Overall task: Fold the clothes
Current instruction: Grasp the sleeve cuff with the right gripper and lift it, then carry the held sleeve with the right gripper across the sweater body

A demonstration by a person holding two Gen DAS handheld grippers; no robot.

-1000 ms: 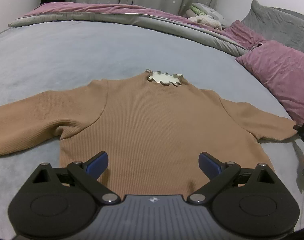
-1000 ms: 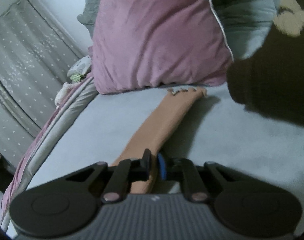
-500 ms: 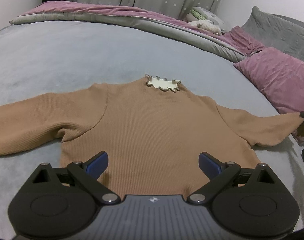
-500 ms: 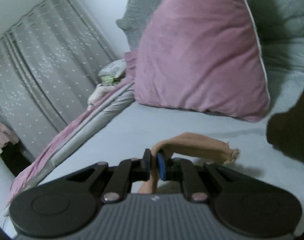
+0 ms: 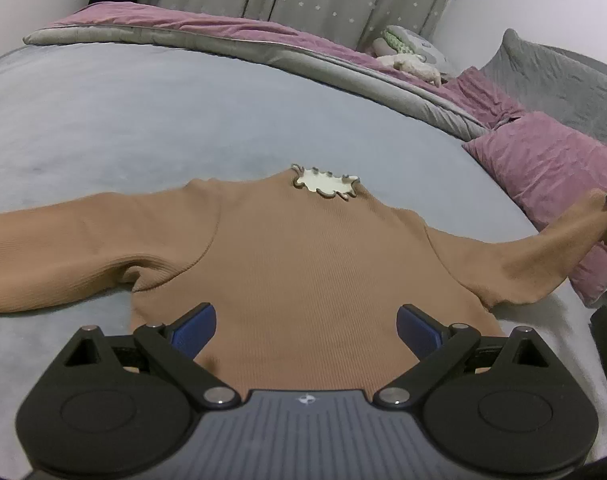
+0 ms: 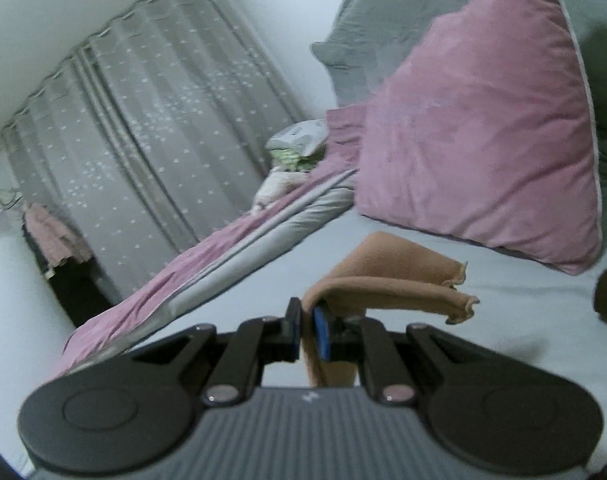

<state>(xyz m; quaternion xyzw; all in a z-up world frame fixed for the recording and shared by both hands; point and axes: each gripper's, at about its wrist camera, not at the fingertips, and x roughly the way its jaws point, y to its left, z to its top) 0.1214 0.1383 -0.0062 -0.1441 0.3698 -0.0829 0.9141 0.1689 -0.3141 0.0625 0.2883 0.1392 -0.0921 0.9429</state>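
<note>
A tan ribbed sweater [image 5: 303,264] lies spread flat on the grey-blue bed, with a cream scalloped collar [image 5: 325,181] at its neck. My left gripper [image 5: 305,326] hovers open over the sweater's lower hem, blue pads wide apart, nothing between them. The sweater's right sleeve [image 5: 543,256] is lifted off the bed toward the right edge. In the right wrist view my right gripper [image 6: 307,326] is shut on that sleeve [image 6: 387,280]; the cuff end drapes over and hangs to the right of the jaws.
Pink pillows [image 5: 559,184] [image 6: 479,128] lie at the bed's right side, grey pillows [image 5: 563,80] behind them. A folded pink and grey duvet [image 5: 231,40] runs along the far edge before starry grey curtains [image 6: 151,128]. Soft toys [image 5: 407,52] sit at the back.
My right gripper has risen with the right sleeve pinched, lifting it off the bed so the cuff folds over. The left gripper has stayed open over the hem.
</note>
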